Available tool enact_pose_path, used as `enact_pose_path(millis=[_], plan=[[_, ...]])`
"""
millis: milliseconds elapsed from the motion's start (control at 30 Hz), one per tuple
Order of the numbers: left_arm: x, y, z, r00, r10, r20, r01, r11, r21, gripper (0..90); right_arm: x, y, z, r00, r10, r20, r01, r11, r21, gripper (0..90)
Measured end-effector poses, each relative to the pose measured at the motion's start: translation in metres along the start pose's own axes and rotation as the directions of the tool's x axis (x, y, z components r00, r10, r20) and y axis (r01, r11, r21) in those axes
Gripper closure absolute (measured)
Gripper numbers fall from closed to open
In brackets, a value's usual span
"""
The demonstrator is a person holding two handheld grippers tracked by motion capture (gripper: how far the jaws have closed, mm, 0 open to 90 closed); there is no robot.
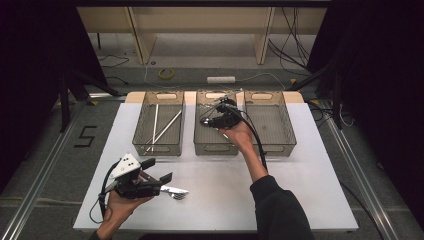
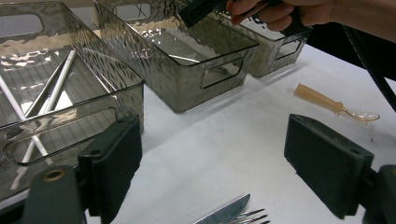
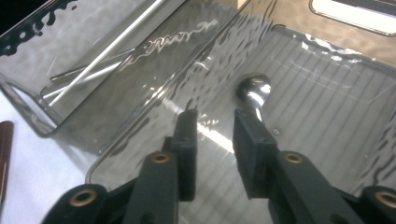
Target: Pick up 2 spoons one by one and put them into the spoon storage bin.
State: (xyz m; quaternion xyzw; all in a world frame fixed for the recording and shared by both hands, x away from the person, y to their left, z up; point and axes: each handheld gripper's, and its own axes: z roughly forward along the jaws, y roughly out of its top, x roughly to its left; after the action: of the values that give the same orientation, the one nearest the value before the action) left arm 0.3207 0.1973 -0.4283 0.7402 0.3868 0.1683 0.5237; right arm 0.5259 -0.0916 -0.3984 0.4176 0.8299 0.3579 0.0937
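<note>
- Dark studio floor with a tape roll (image 1: 166, 73) in the upper middle of the high view; below it is a white desk (image 1: 215, 200) carrying three smoky clear bins in a row.
- Middle bin (image 1: 215, 149): the right claw (image 1: 210, 121) dips into it from above, tilted down at its floor. Judged a drop-off, since this bin appears to be where spoons go.
- Metal spoon (image 3: 254, 91): lies on the ribbed floor of the middle bin, centre of the right gripper view, bowl pointing away. Its handle runs to the tip of the right-hand jaw.
- Right claw, state: jaws narrowly parted with an empty gap between the pads, so the spoon is not pinched.
- Left claw (image 1: 157, 170): lower left of the high view, jaws wide and holding nothing. It hovers low over a knife (image 2: 224, 212) and fork (image 1: 178, 196), likely lined up for the next pick.
- Left bin (image 1: 159, 148): holds white sticks (image 1: 162, 127) lying lengthwise, sorted by kind.
- Right bin (image 1: 272, 150): looks bare.
- Amber plastic spoon (image 2: 334, 105): loose on the desk, right of the left gripper view, unsorted.
- Obstructions: the bin walls hem in the right claw, and its cable trails along the forearm. The knife and fork overlap, so picking up just one could be awkward.
</note>
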Motion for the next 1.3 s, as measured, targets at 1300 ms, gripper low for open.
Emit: enact_pose_path(millis=[1300], plan=[[-0.001, 0.000, 0.002, 0.9999, -0.006, -0.009, 0.006, 1.0000, 0.000, 18.3, 0.003, -0.111, -0.116, 0.9980, -0.058, -0.024, 0.057, 0.998, -0.036, 33.5]])
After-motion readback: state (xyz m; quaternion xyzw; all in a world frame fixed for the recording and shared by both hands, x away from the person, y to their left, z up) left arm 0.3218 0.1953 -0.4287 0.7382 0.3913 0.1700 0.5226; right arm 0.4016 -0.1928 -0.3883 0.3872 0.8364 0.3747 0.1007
